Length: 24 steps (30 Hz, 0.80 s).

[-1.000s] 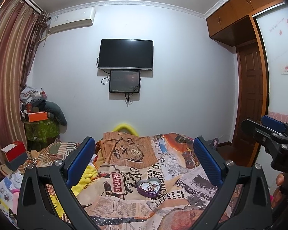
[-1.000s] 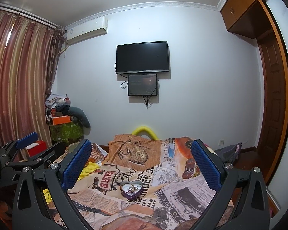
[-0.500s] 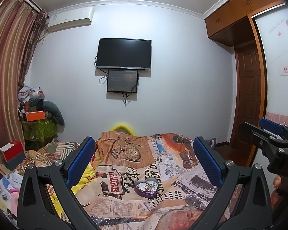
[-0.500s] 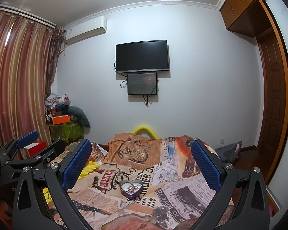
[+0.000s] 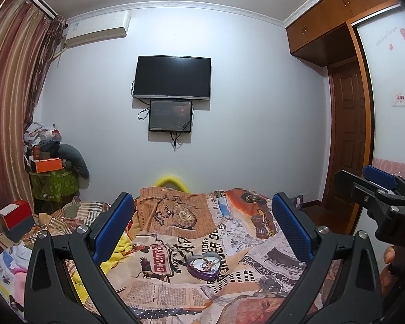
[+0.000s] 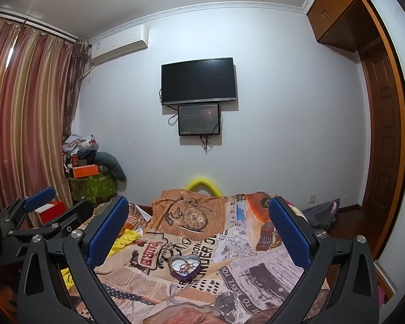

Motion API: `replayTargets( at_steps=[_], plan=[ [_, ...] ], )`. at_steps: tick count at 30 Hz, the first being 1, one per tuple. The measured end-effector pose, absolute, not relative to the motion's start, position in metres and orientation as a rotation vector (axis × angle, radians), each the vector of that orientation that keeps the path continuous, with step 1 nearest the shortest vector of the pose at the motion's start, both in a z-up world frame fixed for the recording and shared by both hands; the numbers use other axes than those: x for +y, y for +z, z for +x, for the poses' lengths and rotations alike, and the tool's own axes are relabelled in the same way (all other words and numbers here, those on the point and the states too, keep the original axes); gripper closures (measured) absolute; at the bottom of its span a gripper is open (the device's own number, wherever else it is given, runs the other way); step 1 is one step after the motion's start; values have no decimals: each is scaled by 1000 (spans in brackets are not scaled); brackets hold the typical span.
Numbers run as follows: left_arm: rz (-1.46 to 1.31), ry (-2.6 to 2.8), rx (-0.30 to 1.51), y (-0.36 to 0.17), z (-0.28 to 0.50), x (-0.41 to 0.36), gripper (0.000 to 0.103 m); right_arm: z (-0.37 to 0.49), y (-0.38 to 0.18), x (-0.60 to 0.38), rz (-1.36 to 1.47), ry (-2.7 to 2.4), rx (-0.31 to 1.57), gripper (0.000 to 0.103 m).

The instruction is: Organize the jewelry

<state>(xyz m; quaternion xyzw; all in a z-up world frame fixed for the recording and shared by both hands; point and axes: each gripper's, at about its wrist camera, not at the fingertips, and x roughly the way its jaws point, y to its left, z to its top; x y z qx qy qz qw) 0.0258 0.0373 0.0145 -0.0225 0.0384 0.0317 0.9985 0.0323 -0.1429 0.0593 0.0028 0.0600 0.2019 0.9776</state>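
Heart-shaped purple tin (image 5: 203,265) sits open on the bed (image 5: 159,291), on the newspaper-print cover, lobes toward the far wall, tip toward the cameras; no real long axis. Tangled chains and rings (image 6: 185,265) lie inside, too small to sort out. Left tool (image 5: 202,228) released, blue pads spread wide, held above the bed, tin between and below the pads. Right tool (image 6: 198,230) released too, same spread, apart from the tin. TV (image 6: 198,81) on the wall ahead.
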Motion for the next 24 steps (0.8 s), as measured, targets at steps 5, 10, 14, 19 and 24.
replayTargets(
  at_steps=[5,10,14,19,24],
  plan=[
    [-48,61,78,14,26,39,1,32,60,-144,13,406,120,0],
    [-54,55,86,14,28,41,1,33,59,-144,16,403,119,0],
    [-59,43,94,14,29,42,1,34,58,-144,18,402,121,0],
    [-55,45,92,13,29,41,1,33,57,-144,18,400,124,0],
    [-52,41,95,12,30,40,1,33,56,-143,16,399,130,0]
  ],
)
